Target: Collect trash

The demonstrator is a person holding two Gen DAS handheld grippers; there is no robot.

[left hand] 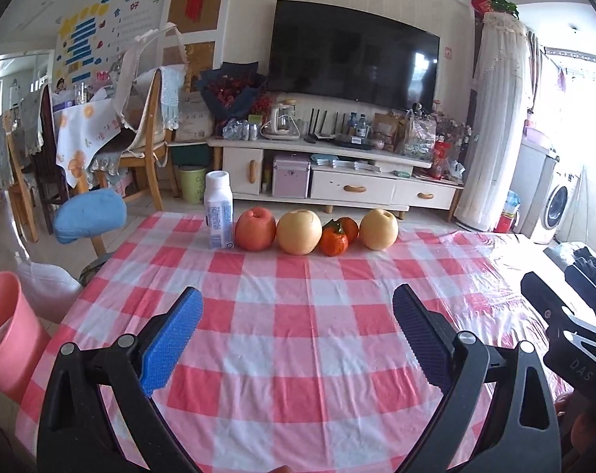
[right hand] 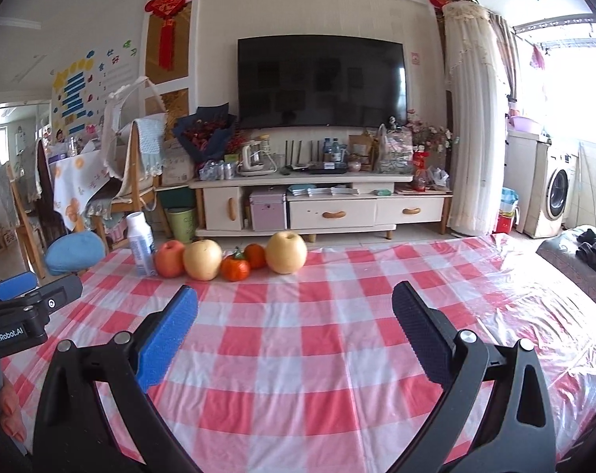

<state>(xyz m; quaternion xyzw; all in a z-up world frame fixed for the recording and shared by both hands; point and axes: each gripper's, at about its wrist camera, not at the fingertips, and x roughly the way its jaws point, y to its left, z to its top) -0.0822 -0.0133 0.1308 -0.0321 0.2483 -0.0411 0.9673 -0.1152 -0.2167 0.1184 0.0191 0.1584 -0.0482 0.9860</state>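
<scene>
A white bottle with a blue label (left hand: 218,212) stands upright at the far edge of the red-and-white checked table (left hand: 298,339), left of a row of fruit; it also shows in the right wrist view (right hand: 140,245). A pink bin (left hand: 7,329) stands off the table's left side. My left gripper (left hand: 297,307) is open and empty, hovering over the table's near half. My right gripper (right hand: 295,307) is open and empty too, to the right of the left one, whose side shows in the right wrist view (right hand: 26,307).
A red apple (left hand: 255,228), two yellow pears (left hand: 298,232) (left hand: 379,228) and two oranges (left hand: 333,240) line the far edge. A blue-seated stool (left hand: 89,215) stands beyond the left corner. A TV cabinet (left hand: 337,173) is behind. Dark clothes (left hand: 589,272) lie at the right.
</scene>
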